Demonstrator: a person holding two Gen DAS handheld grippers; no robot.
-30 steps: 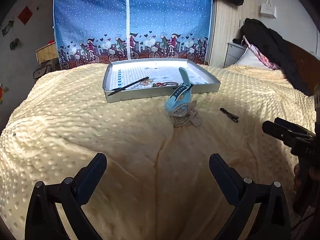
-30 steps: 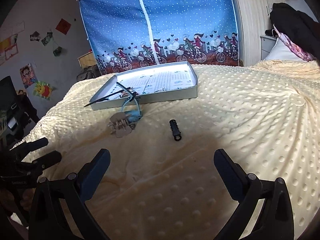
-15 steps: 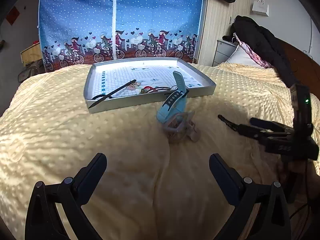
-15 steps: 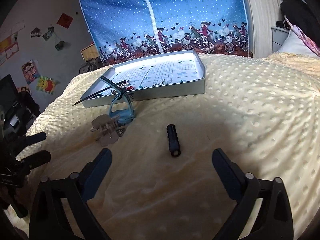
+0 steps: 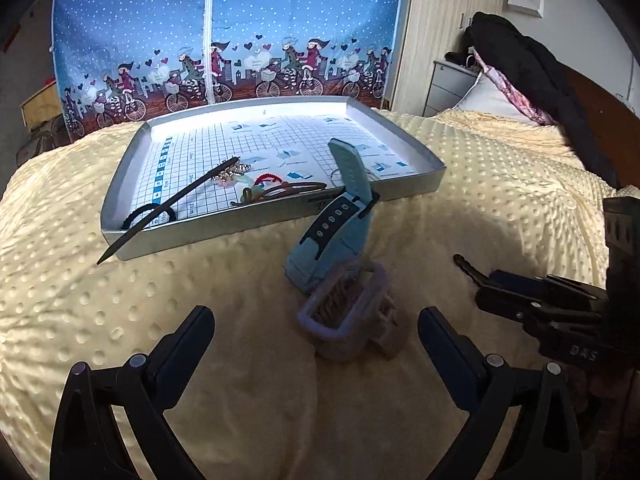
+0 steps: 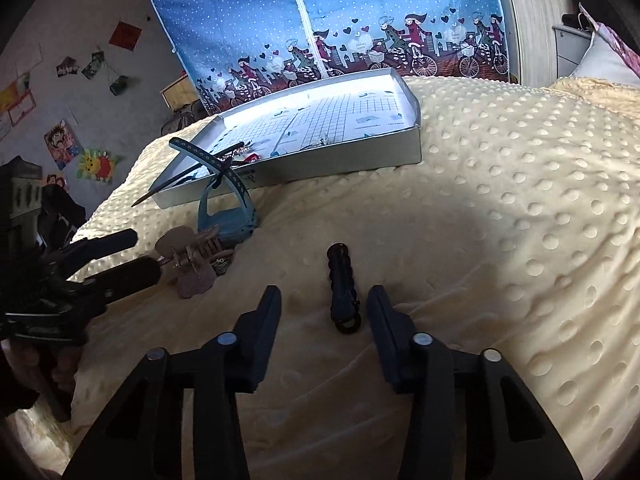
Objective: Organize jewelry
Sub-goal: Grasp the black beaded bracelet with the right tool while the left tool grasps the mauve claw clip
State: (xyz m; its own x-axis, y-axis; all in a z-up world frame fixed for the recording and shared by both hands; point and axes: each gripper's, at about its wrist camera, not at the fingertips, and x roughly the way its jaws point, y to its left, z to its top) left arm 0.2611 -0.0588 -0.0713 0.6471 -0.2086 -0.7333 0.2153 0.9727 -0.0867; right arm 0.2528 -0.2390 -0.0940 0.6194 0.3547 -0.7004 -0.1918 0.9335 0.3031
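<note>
My right hand-held gripper (image 6: 324, 312) brackets the black hair clip (image 6: 341, 286) lying on the bed (image 6: 500, 240), jaws narrowed but not touching. It looks light, rigid and thin; I'd pinch mid-body. The left hand-held gripper (image 5: 316, 334) gapes wide.

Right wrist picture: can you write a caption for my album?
Open gripper around a black hair clip on the yellow blanket.

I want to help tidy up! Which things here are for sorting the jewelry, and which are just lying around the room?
For the job: tray, blue watch, claw hair clip, black barrette, the black hair stick leaning on the tray, left gripper, right gripper.

Just lying about: yellow blanket, blue curtain, dark clothes, wall pictures.
</note>
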